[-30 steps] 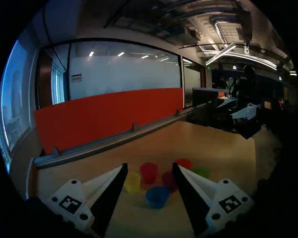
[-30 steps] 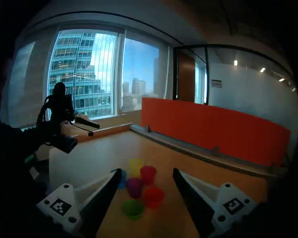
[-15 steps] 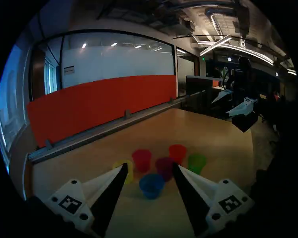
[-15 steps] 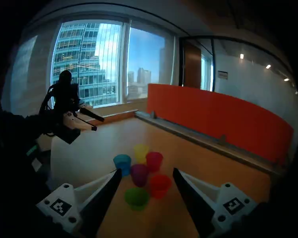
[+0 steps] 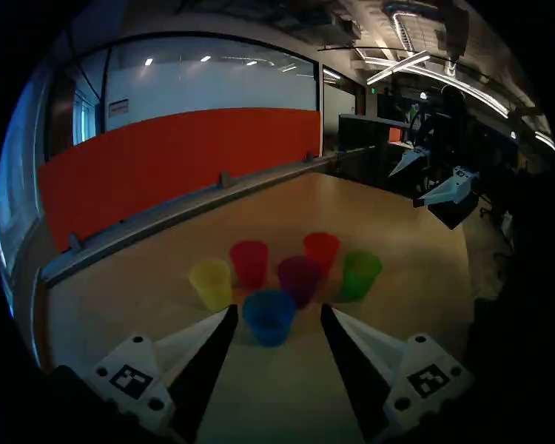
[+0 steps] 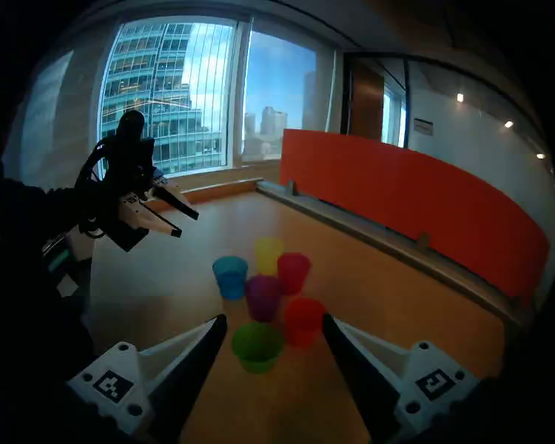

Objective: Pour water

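Note:
Several small plastic cups stand clustered on the wooden table (image 5: 403,237). In the left gripper view they are yellow (image 5: 211,283), pink-red (image 5: 249,262), purple (image 5: 300,280), orange-red (image 5: 321,251), green (image 5: 361,273) and blue (image 5: 268,318). My left gripper (image 5: 277,311) is open just short of the blue cup and holds nothing. My right gripper (image 6: 274,320) is open too, with the green cup (image 6: 257,345) nearest it and the orange-red cup (image 6: 304,321) beside that. Each gripper shows from the other side: the right gripper (image 5: 405,188) and the left gripper (image 6: 189,226).
An orange partition (image 5: 174,159) with a grey rail (image 5: 166,214) runs along the table's far side. Tall windows (image 6: 166,103) stand behind the left gripper. A dark sleeve (image 6: 33,214) holds that gripper. The table edge (image 5: 466,296) drops off at the right.
Both views have tipped down toward the cups, which now sit higher and larger in the frames. The cups keep their places on the table. Both grippers stay open.

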A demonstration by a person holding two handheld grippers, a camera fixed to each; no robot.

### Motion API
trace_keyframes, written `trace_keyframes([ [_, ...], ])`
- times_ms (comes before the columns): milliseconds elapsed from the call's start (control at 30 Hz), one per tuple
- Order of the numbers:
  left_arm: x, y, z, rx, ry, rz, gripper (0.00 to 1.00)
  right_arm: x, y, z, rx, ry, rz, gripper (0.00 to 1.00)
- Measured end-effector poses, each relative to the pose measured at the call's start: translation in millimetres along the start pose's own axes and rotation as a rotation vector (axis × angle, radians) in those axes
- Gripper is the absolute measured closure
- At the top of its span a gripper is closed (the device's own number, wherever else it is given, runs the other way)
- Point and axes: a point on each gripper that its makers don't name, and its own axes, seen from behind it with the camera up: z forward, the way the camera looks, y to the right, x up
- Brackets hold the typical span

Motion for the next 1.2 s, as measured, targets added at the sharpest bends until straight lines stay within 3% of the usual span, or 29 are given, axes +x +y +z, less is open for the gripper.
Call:
trace_keyframes([
  [200,-21.0,4.8,7.2,-0.016,-0.061,0.020,0.18,-19.9,-0.8,9.8,0.002,-0.051,-0.020,0.00],
  [667,-61.9,-1.8,29.1,-0.024,-0.173,0.017,0.18,-58.5,-8.1,33.7,0.028,-0.130,-0.041,0.00],
  [1200,-87.6,-6.7,57.9,-0.063,-0.271,0.005,0.18,-90.6,-14.3,60.1,0.064,-0.204,-0.033,0.00],
])
